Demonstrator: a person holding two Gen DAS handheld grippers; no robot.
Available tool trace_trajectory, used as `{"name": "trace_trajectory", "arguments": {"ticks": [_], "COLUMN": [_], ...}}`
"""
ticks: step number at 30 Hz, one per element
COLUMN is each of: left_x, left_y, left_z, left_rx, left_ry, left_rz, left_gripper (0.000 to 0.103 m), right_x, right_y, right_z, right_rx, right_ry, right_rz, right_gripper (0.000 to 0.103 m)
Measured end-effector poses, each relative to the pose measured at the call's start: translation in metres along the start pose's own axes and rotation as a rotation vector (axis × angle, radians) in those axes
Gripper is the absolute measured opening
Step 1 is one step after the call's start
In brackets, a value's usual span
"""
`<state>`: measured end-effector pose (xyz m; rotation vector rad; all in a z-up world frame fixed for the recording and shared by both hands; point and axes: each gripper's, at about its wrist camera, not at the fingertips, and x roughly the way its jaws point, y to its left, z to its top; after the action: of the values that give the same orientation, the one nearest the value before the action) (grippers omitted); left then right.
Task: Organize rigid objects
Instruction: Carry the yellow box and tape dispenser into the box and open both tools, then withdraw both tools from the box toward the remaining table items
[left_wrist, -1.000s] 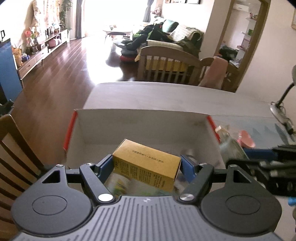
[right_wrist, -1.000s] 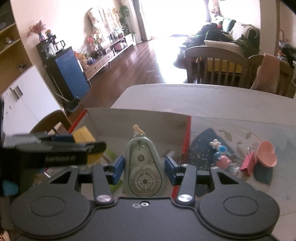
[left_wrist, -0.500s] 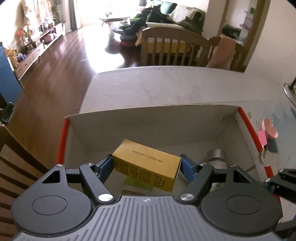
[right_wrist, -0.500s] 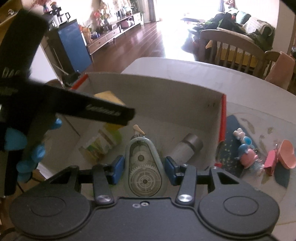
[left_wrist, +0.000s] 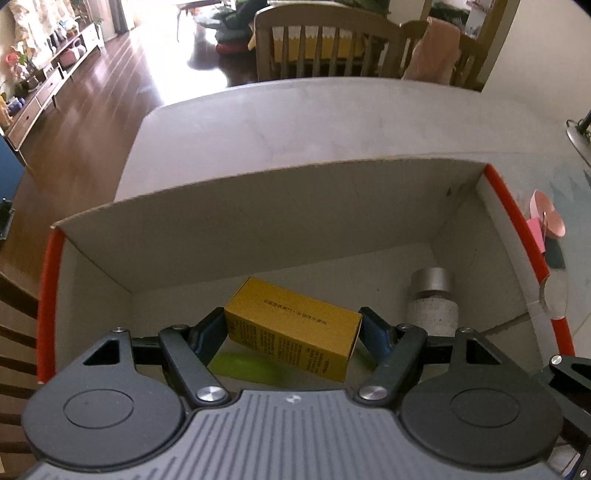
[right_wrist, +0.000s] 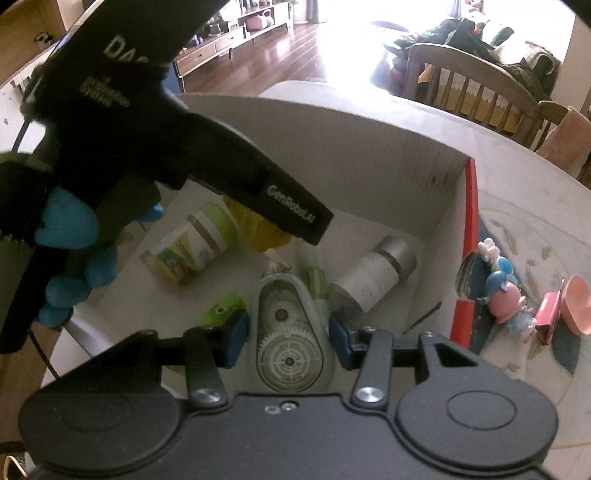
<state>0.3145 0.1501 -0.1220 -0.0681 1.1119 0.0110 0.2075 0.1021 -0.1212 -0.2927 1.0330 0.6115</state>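
Desk (left_wrist: 332, 122): smooth pale grey slab, rounded corner
Box (left_wrist: 258, 221): open corrugated cardboard, grey-white walls, red side rims, sits on desk
Left tool (left_wrist: 293, 334): black, blue pads, white "GenRobot.AI" on side; jaws wide, clamped on carton ends, over box interior
Right tool (right_wrist: 287, 332): jaws narrower, gripping tape dispenser, low inside box
Carton (left_wrist: 293, 328): yellow card, small dark print, unreadable
Tape dispenser (right_wrist: 286, 332): translucent teardrop shell, white gears
Bottle (right_wrist: 373, 277): white cylinder, silver cap, lying on box floor
Jar (right_wrist: 192, 251): green lid, lying in box
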Motion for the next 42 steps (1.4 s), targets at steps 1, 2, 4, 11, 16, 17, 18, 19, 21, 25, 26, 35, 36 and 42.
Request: {"name": "trace_trajectory", "arguments": {"ticks": [1,2,4,11,16,17,18,19,21,25,26,35,36,42], "left_x": [0.002,0.005,0.007,0.012,0.012,0.011,0.008,0.006,0.001,-0.011,-0.014,-0.041,-0.045,-0.070], "left_y": [0.000,-0.001,0.001,0.005,0.003,0.003,0.004,0.004,0.003,0.003,0.002,0.005,0.005,0.003], "left_z": [0.001,0.001,0.000,-0.003,-0.007,-0.007,-0.009,-0.008,-0.008,-0.011,-0.011,-0.017,-0.018,-0.025], "left_rx": [0.002,0.002,-0.003,-0.018,-0.014,-0.012,-0.011,-0.011,-0.009,-0.013,-0.012,-0.014,-0.015,-0.020], "left_ry": [0.007,0.018,0.034,0.063,0.056,0.049,0.043,0.040,0.028,0.002,-0.004,-0.054,-0.061,-0.101], "left_rz": [-0.001,-0.003,-0.004,-0.016,-0.009,-0.010,-0.013,-0.010,-0.002,-0.004,-0.001,0.010,0.011,0.012], "left_gripper": [0.077,0.077,0.077,0.075,0.075,0.075,0.075,0.076,0.076,0.076,0.076,0.076,0.076,0.076], "right_x": [0.000,0.000,0.000,0.001,-0.002,-0.003,-0.005,-0.007,-0.011,-0.015,-0.017,-0.041,-0.042,-0.069], "right_y": [0.001,0.002,0.004,0.001,0.002,0.002,0.002,0.001,0.002,-0.004,-0.004,-0.012,-0.014,-0.020], "right_z": [-0.001,-0.002,-0.004,-0.005,-0.005,-0.005,-0.005,-0.005,-0.006,0.001,0.002,-0.002,-0.002,-0.006], "right_rx": [-0.005,-0.010,-0.009,-0.001,0.008,0.012,0.017,0.021,0.025,0.036,0.041,0.067,0.071,0.087], "right_ry": [0.001,0.002,0.008,0.020,0.013,0.011,0.008,0.004,-0.006,-0.019,-0.023,-0.078,-0.084,-0.131], "right_rz": [0.000,-0.004,-0.006,-0.005,0.008,0.012,0.017,0.022,0.030,0.043,0.046,0.078,0.081,0.103], "right_gripper": [0.047,0.047,0.046,0.043,0.048,0.048,0.049,0.050,0.052,0.053,0.053,0.058,0.059,0.063]}}
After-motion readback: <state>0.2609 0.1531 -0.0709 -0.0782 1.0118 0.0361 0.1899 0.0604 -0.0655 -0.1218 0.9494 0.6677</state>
